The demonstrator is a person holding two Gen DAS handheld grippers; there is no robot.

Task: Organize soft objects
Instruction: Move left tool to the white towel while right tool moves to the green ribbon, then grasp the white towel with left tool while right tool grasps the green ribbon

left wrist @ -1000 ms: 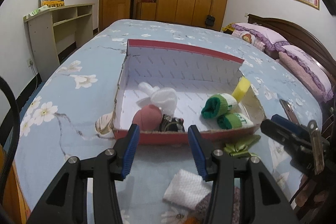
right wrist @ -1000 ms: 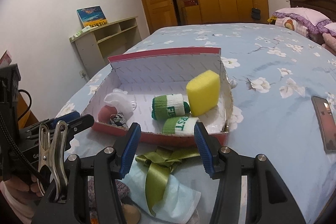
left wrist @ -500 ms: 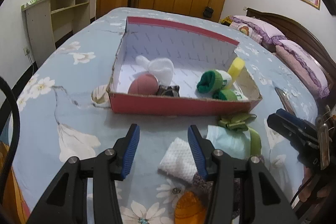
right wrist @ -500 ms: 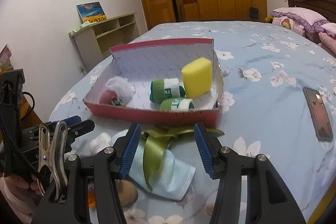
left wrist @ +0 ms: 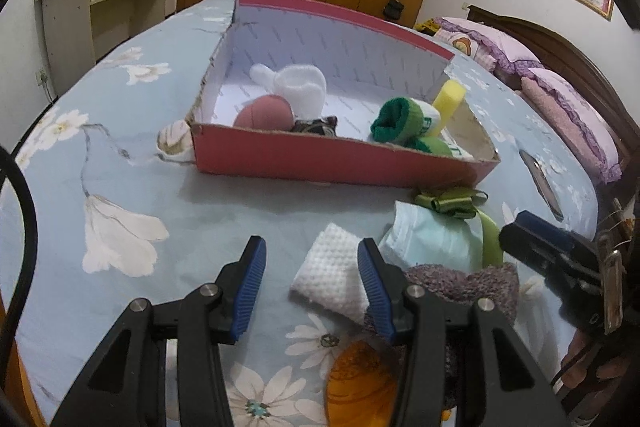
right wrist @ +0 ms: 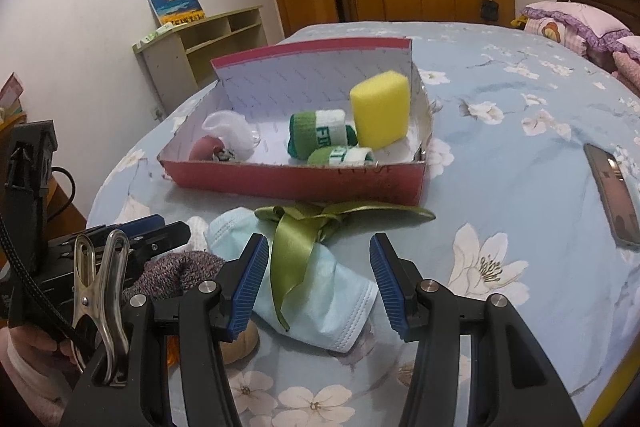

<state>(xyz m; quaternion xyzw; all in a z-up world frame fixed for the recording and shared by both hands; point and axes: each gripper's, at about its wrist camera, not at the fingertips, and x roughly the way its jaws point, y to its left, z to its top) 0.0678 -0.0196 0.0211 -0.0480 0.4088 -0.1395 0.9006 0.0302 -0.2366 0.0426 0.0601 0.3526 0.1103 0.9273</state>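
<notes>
A red cardboard box (left wrist: 320, 163) (right wrist: 304, 183) sits on the bed. It holds a yellow sponge (right wrist: 380, 111), two green-and-white sock rolls (right wrist: 320, 131), a white sock (left wrist: 300, 87) and a pink ball (left wrist: 262, 113). In front of it lie a white waffle cloth (left wrist: 332, 279), a light blue face mask (right wrist: 320, 291) with a green ribbon (right wrist: 304, 231) across it, a grey-purple knit item (left wrist: 468, 283) and an orange object (left wrist: 360, 383). My left gripper (left wrist: 312, 291) is open and empty, just above the white cloth. My right gripper (right wrist: 316, 283) is open and empty over the mask and ribbon.
A phone (right wrist: 612, 191) lies on the floral bedsheet to the right. Pink pillows (left wrist: 568, 115) and a wooden headboard are at the far right. A shelf unit (left wrist: 100, 7) and wardrobes stand beyond the bed.
Both grippers have pulled back from the box toward the near edge of the bed and lowered over the loose items. Both stayed open.
</notes>
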